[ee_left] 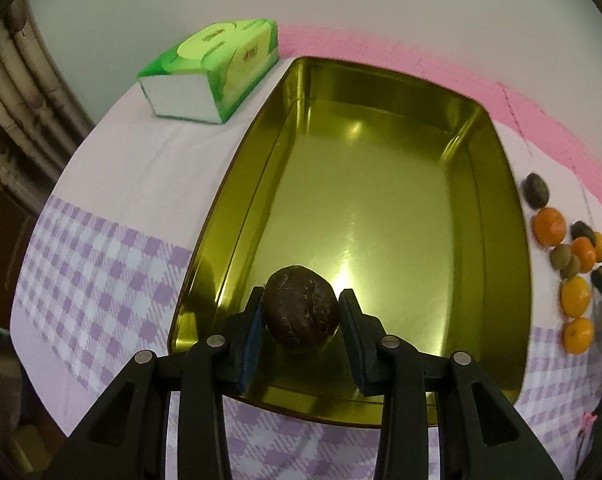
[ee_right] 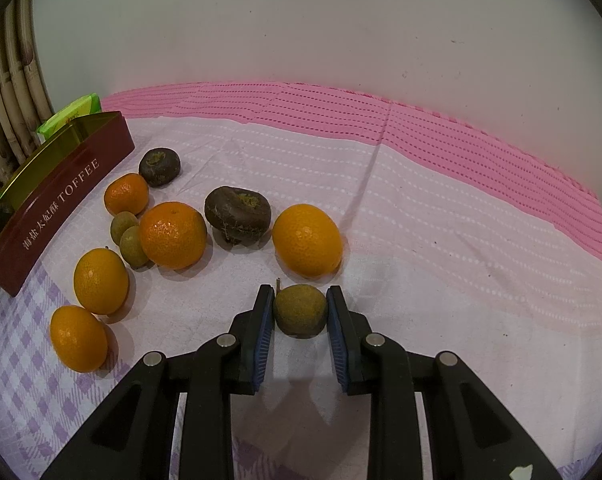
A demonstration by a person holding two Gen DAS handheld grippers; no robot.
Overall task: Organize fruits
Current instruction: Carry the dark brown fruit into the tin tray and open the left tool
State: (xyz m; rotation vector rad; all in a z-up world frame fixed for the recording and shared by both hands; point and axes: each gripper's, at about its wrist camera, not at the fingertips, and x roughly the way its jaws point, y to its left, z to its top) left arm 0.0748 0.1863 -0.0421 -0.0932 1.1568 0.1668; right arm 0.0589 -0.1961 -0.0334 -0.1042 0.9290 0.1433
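cloth, pink band and lilac checks, against plain wall.

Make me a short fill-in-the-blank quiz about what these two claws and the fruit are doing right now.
1. The left claw grips a dark brown fruit above the golden ____.
2. The right claw closes around a small ____-coloured fruit.
3. The number of orange fruits on the tablecloth is ____.
4. The dark red side of the tin reads ____.

Missing words: tin; olive-green; five; TOFFEE

Right gripper brackets a small olive-brown fruit on the cloth; pads at its sides, contact unclear. Oranges beyond.
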